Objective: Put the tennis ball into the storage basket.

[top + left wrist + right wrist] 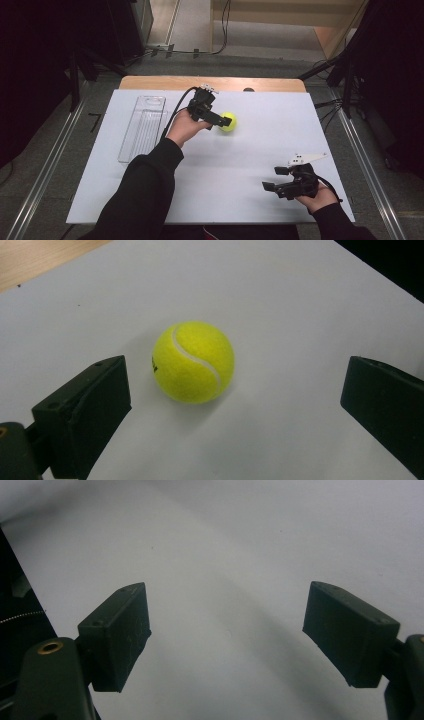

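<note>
- High view: nearest, right black two-jaw gripper [276, 179] parked low over bare white table sheet [260, 150], jaws spread, holding nothing, kept well apart from work; farther off, left black two-jaw gripper [226, 121] reaching at fuzzy yellow-green tennis ball [229, 121] mid-table; clear ribbed plastic tray [144, 128] lying left, likely destination.
- Left gripper view: jaws wide, straddling ball, untouched, lined up for squeeze.
- Right gripper view: jaws parted over blank sheet.

There is one tennis ball [229, 121], one clear plastic tray [144, 127], one white table [260, 150] and two grippers.
</note>
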### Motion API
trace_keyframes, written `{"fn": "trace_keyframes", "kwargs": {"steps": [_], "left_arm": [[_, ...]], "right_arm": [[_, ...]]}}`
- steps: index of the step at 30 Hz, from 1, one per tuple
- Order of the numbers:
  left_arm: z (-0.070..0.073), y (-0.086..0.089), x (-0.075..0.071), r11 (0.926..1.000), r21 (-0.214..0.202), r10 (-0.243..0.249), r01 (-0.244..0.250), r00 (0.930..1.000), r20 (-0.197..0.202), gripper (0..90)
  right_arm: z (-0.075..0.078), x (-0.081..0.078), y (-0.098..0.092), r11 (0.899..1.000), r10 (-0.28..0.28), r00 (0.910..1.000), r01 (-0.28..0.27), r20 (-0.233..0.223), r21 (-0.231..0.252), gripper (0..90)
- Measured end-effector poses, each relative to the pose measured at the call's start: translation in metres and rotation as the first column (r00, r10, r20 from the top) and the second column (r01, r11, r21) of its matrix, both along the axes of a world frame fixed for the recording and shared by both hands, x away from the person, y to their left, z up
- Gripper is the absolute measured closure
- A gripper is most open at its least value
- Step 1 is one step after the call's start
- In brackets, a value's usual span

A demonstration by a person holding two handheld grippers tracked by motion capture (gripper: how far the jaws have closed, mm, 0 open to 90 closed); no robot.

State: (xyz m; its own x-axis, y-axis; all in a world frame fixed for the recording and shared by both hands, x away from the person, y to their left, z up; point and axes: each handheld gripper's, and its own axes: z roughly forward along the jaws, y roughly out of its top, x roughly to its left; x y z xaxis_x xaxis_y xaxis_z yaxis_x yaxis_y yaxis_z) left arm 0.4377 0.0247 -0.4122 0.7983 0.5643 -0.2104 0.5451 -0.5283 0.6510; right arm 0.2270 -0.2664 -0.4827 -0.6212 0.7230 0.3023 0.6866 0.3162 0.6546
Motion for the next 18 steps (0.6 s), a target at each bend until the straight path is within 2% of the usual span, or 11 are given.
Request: {"fn": "trace_keyframes", "kwargs": {"steps": [4,9,18], "left_arm": [[0.001,-0.005,0.005,0.9997,-0.022,0.010,-0.010,0.9999,-0.010,0.1],[0.000,-0.012,0.011,0.9999,-0.002,0.014,-0.014,0.9999,-0.008,1.7],[-0.004,-0.022,0.022,0.9996,0.000,0.029,-0.029,0.9996,-0.003,1.7]], "right_arm": [[0.000,0.000,0.000,1.000,-0.002,1.0000,0.002,0.001,-0.001,16.9],[0.000,0.000,0.000,1.000,-0.002,1.0000,0.002,0.002,-0.002,16.9],[0.000,0.000,0.000,1.000,0.001,1.0000,-0.001,0.001,0.001,16.9]]}}
